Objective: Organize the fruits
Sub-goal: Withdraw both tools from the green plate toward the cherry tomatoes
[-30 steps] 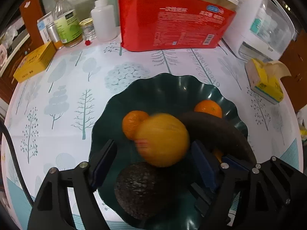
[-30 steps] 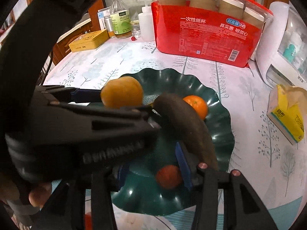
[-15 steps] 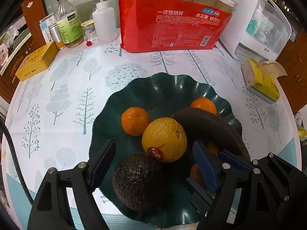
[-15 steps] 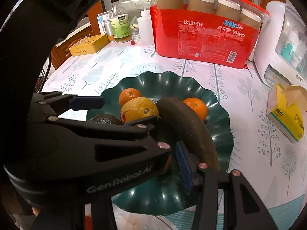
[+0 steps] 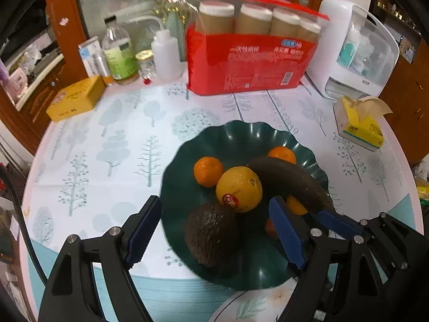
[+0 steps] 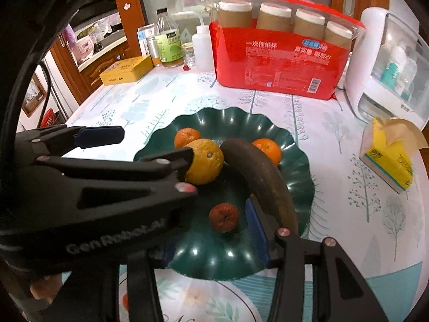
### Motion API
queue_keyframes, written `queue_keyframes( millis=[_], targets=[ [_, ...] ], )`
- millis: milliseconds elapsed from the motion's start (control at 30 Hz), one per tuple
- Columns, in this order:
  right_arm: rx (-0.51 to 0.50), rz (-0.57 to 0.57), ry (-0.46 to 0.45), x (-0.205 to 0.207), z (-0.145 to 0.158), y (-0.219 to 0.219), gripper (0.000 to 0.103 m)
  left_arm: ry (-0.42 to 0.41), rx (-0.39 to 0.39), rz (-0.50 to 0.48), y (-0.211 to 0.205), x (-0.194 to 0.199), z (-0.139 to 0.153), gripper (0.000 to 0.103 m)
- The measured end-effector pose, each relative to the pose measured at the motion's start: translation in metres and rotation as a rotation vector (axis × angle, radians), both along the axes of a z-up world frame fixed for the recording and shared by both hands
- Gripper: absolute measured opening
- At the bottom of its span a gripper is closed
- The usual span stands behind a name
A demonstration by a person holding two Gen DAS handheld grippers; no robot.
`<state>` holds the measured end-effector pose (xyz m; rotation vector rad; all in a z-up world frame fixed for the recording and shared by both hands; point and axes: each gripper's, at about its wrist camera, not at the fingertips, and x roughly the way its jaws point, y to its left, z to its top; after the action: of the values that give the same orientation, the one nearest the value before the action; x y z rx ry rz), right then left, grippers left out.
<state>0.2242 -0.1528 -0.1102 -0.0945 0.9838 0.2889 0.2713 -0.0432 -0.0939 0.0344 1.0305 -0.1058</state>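
- Now the green plate (image 5: 236, 134) near the worktop's (image 5: 112, 145) front edge carries all the fruit: a yellow orange (image 5: 238, 189) at centre, two tangerines (image 5: 208, 171), a dark avocado (image 5: 211, 237) and a blackened banana (image 6: 265, 177).
- Left gripper (image 5: 214, 230) spread, empty, above the avocado.
- Right gripper (image 6: 214, 241) part-spread, empty, over a small red fruit (image 6: 223, 217).

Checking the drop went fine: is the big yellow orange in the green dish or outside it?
In. The orange rests inside the green dish, clear of the open left gripper.
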Motion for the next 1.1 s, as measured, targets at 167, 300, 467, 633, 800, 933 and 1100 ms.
queue_keyframes(
  millis=[167,300,467,633,800,933,1100],
  targets=[
    [-0.003,-0.025,-0.032,-0.016,0.020,-0.004,0.048,-0.023,-0.006,0.006,0.004,-0.021,0.019,0.081],
    [-0.005,-0.037,-0.048,-0.033,0.035,-0.008,0.048,-0.047,-0.018,0.007,0.008,-0.044,0.035,0.081],
    [-0.006,-0.047,-0.053,-0.060,0.046,-0.016,0.048,-0.063,-0.024,-0.002,0.011,-0.072,0.046,0.081],
    [-0.017,-0.059,-0.029,-0.083,0.043,-0.025,0.048,-0.042,-0.055,-0.013,0.015,-0.101,0.044,0.081],
    [-0.022,-0.077,0.037,-0.100,0.023,-0.036,0.048,0.016,-0.080,-0.015,0.016,-0.127,0.024,0.081],
    [-0.010,-0.086,0.091,-0.111,0.003,-0.042,0.048,0.061,-0.062,-0.014,0.015,-0.140,-0.001,0.081],
    [-0.021,-0.072,0.130,-0.123,-0.017,-0.043,0.048,0.130,-0.056,-0.003,0.015,-0.148,-0.032,0.081]
  ],
)
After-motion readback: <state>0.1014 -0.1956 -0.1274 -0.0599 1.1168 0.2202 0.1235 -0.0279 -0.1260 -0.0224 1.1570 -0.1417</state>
